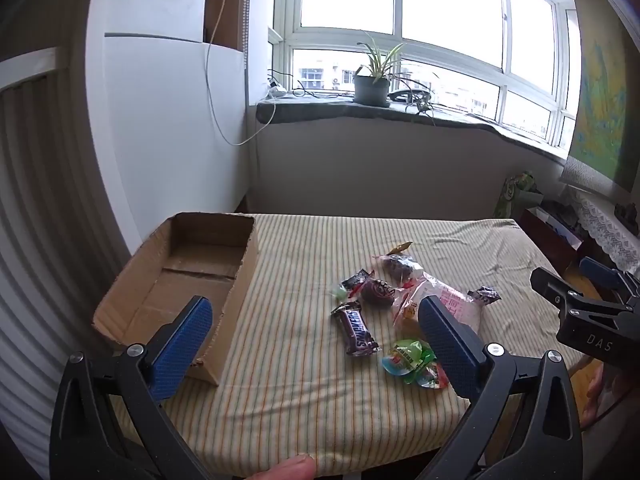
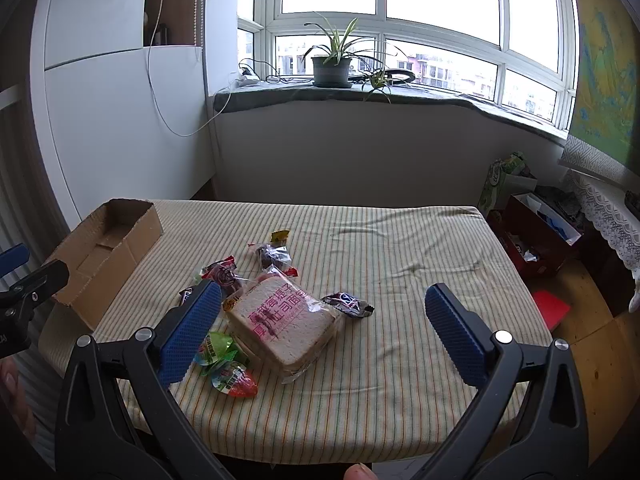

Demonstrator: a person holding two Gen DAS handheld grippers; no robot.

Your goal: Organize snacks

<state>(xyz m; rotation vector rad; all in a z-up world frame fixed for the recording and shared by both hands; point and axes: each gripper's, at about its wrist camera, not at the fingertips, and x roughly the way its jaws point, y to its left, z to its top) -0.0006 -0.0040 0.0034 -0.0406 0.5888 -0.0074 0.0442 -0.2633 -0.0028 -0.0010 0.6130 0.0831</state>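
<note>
Left gripper (image 1: pixel 316 338): spread wide, holding nothing, above near table (image 1: pixel 304 420) edge.
Right gripper (image 2: pixel 324 332): spread wide, holding nothing.
Snickers bar (image 1: pixel 355 327): flat, long axis pointing away, slightly leftward.
Bread pack (image 2: pixel 282 326): middle of snack heap, corner toward near edge.
Cardboard box (image 1: pixel 180 280): left edge, open top.
Free room: bare striped cloth right of heap.
</note>
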